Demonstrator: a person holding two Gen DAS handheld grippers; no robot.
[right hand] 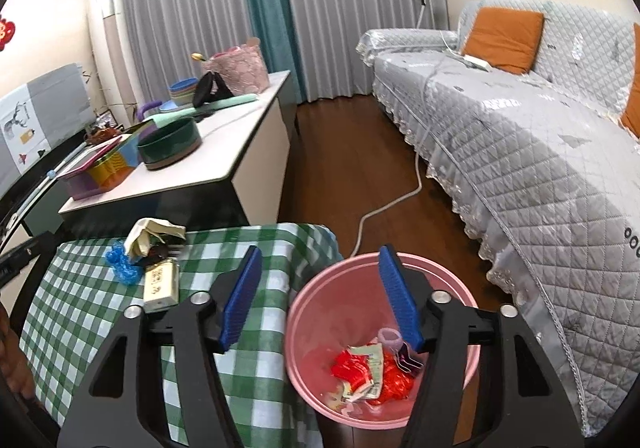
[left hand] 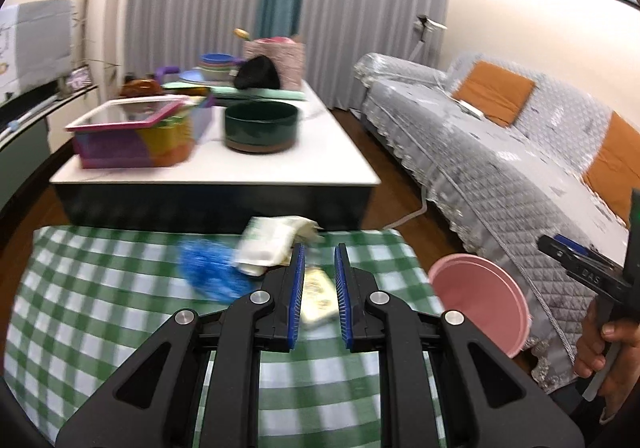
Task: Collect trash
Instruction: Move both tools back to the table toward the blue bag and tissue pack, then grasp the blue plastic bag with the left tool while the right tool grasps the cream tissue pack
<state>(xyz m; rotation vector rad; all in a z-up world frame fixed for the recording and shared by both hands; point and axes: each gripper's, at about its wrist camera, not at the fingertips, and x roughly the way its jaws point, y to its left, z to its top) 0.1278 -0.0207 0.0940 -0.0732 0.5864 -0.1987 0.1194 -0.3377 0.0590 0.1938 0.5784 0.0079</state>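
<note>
Trash lies on the green checked tablecloth (left hand: 100, 308): a blue crumpled plastic piece (left hand: 208, 272) (right hand: 120, 266), a crumpled cream wrapper (left hand: 272, 244) (right hand: 152, 234) and a small pale packet (left hand: 318, 296) (right hand: 160, 284). My left gripper (left hand: 319, 252) hovers over the packet, its jaws a narrow gap apart with nothing held. My right gripper (right hand: 320, 252) is open and empty above the pink bin (right hand: 308, 308) (left hand: 480, 296). The bin stands on the floor beside the cloth. Red wrappers (right hand: 356, 368) and paper scraps lie in it.
Behind the cloth is a white low table (left hand: 216, 172) with a dark green pot (left hand: 262, 126), a coloured box (left hand: 132, 136) and bowls. A grey quilted sofa (right hand: 520, 136) fills the right side. A white cable (right hand: 384, 208) runs across the wood floor. A hand (left hand: 600, 344) shows at right.
</note>
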